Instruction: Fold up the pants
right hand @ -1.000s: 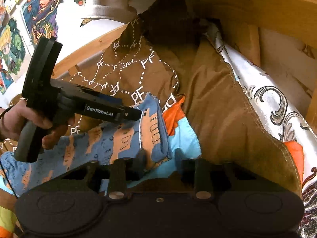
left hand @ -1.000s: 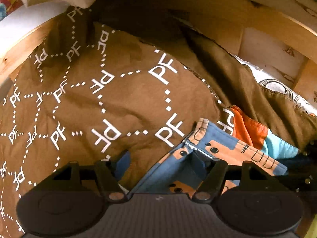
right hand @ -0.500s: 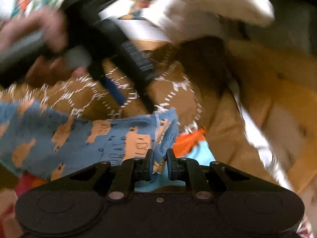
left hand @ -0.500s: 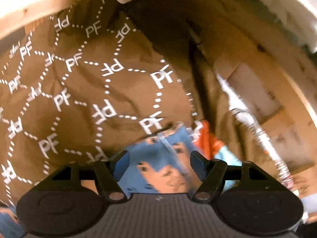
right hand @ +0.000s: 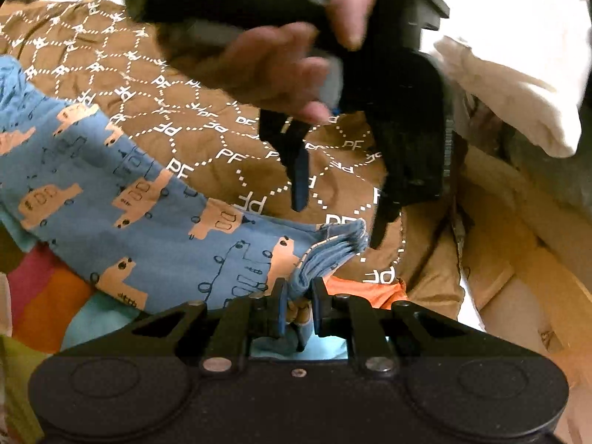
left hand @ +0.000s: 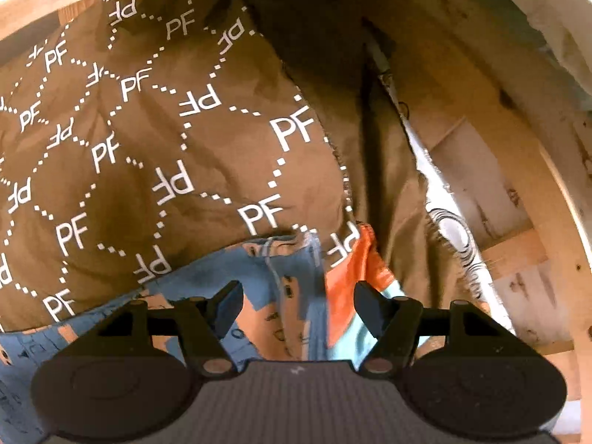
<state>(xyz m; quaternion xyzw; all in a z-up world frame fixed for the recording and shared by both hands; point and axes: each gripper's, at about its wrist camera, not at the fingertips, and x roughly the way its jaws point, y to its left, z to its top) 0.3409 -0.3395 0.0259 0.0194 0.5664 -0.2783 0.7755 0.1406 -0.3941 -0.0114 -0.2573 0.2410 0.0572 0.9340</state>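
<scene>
Since a sec ago our right claw [right hand: 299, 309] has been closing and now pinches the bunched end of the pants [right hand: 155, 229], w/ blue cloth squeezed between its pads. Our left claw [left hand: 299, 305] has let go and lifted off; it hangs wide open above the pants, nothing in it. From the right wrist view it's up in the air, a hand [right hand: 281, 55] round its handle.

Pants lie on the brown blanket [left hand: 155, 140] on the bed, stretched from the pinched end out to the left of the right wrist view, an orange cloth [left hand: 347, 288] just beside them. We judge the right claw grips the stacked layers so they stay together, prob. to carry that end over for the next fold. Left stays clear so it won't snag the cloth.
</scene>
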